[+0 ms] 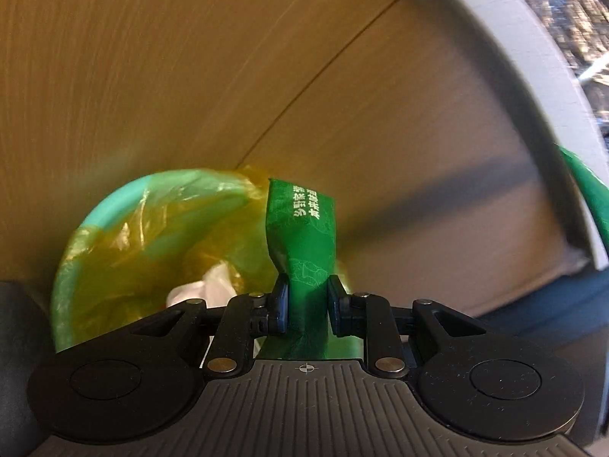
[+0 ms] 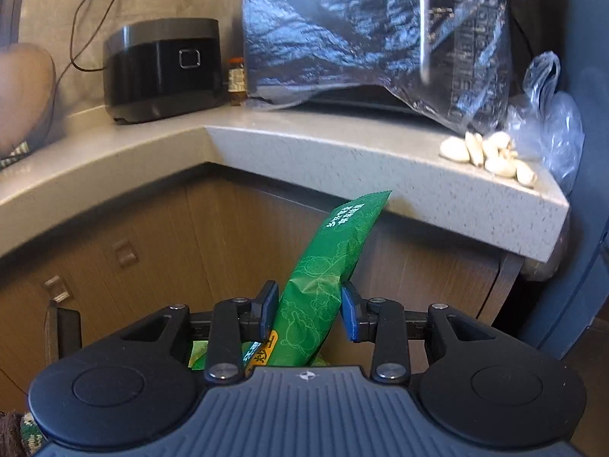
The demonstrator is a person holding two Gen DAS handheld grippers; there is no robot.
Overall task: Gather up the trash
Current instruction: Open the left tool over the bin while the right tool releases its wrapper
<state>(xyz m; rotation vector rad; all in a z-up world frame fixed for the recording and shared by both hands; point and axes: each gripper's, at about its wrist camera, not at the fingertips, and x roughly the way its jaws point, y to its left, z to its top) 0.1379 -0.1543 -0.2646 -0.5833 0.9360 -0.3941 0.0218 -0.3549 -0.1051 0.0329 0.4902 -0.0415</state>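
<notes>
My left gripper (image 1: 307, 297) is shut on a crumpled green snack wrapper (image 1: 302, 228) with white print. It hangs just above a teal trash bin (image 1: 110, 205) lined with a yellowish plastic bag; white crumpled paper (image 1: 205, 289) lies inside the bin. In the right wrist view my right gripper (image 2: 309, 304) is shut on a second green snack wrapper (image 2: 331, 262), which sticks up and to the right in front of the wooden cabinets. A green bit at the right edge of the left view (image 1: 588, 198) looks like that other wrapper.
Wooden cabinet doors (image 1: 190, 76) stand behind the bin. A grey stone countertop (image 2: 304, 152) carries a black rice cooker (image 2: 163, 68), a jar (image 2: 236, 80), a plastic-covered oven (image 2: 380, 38), garlic cloves (image 2: 487, 156) and a clear bag (image 2: 552, 122).
</notes>
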